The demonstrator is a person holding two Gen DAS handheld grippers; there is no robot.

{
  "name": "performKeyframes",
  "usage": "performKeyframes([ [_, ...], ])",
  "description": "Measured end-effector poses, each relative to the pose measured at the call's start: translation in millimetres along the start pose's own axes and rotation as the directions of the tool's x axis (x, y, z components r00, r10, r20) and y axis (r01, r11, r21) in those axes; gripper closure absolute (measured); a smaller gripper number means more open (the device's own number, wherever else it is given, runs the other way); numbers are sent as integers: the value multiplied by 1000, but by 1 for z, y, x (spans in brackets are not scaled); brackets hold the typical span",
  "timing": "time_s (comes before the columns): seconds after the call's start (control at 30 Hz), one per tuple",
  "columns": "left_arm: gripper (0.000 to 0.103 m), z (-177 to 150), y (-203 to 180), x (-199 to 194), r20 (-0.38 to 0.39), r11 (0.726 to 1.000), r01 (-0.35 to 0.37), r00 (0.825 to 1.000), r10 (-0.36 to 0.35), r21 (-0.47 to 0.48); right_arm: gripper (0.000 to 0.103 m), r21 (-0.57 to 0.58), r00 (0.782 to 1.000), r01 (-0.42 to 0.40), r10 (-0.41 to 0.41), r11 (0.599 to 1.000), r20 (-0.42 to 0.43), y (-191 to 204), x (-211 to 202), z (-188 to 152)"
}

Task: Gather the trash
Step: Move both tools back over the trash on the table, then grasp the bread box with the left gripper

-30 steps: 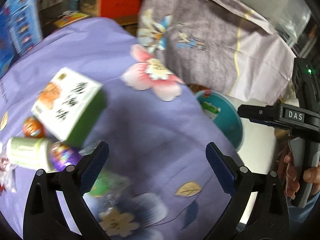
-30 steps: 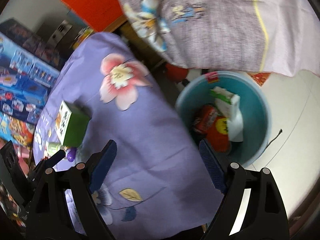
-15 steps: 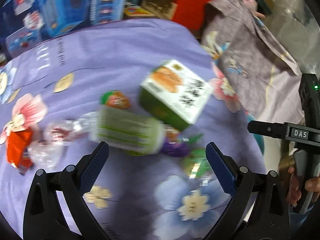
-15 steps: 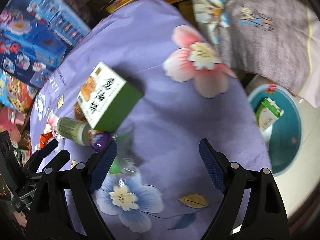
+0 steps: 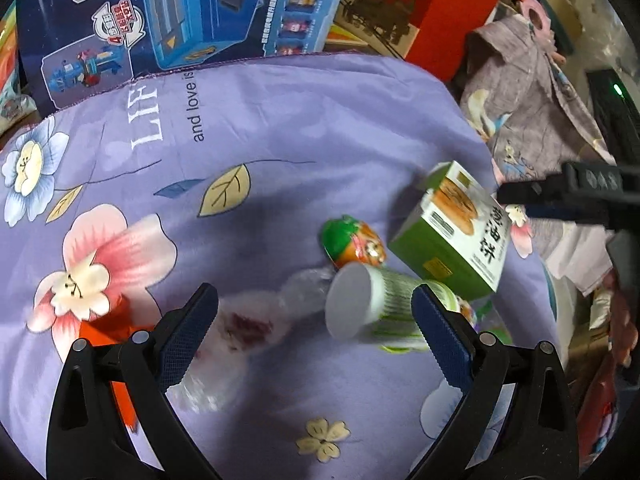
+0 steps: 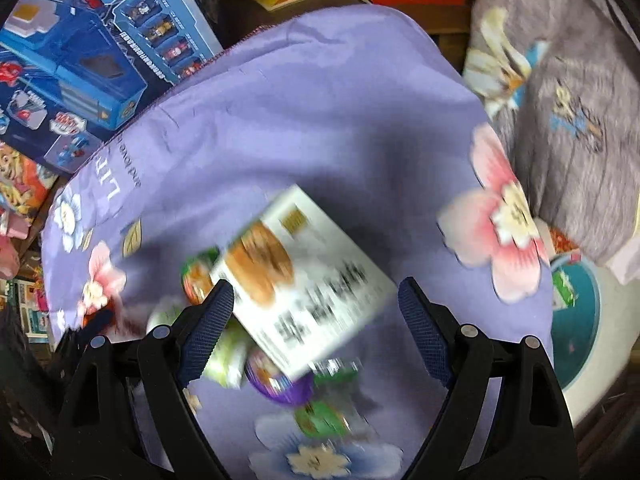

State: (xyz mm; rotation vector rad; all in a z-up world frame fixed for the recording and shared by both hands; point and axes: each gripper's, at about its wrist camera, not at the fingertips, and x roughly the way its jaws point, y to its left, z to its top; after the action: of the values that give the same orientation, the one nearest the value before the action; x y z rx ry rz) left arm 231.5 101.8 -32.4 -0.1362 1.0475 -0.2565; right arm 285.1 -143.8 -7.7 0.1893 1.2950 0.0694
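Note:
Trash lies on a purple flowered cloth (image 5: 280, 120). A green and white carton (image 5: 456, 236) rests beside an orange and green egg-shaped capsule (image 5: 352, 242) and a tipped green-striped paper cup (image 5: 376, 312). Clear crumpled wrappers (image 5: 256, 324) and a red packet (image 5: 116, 336) lie left of the cup. My left gripper (image 5: 314, 328) hangs open above the wrappers and cup, holding nothing. My right gripper (image 6: 316, 320) is open over the carton (image 6: 304, 276), with a purple capsule (image 6: 280, 384) and a green wrapper (image 6: 324, 416) below it. The teal bin (image 6: 580, 320) stands on the floor at right.
Blue toy boxes (image 5: 160, 12) and a red box (image 5: 448, 12) stand behind the cloth. A grey patterned garment (image 6: 568, 100) hangs at the right beside the table edge. The other gripper's black body (image 5: 576, 196) reaches in from the right in the left wrist view.
Both grippers swept left from the bin side to above the trash pile. The carton, cup and capsules now sit under and between the open jaws; the bin slid to the right edge.

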Motion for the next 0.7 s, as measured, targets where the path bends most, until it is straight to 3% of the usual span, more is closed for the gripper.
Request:
performKeyframes([
  [0.3, 6, 5, 12, 17, -28, 999, 31, 999, -31, -17, 22, -95, 992, 111, -116, 989, -40, 33, 47, 33],
  [0.4, 6, 4, 11, 18, -29, 999, 33, 999, -33, -13, 22, -124, 987, 147, -154, 981, -50, 35, 58, 30],
  [0.7, 4, -11, -6, 16, -44, 999, 24, 999, -23, 35, 22, -126, 989, 127, -136, 984, -60, 23, 48, -7],
])
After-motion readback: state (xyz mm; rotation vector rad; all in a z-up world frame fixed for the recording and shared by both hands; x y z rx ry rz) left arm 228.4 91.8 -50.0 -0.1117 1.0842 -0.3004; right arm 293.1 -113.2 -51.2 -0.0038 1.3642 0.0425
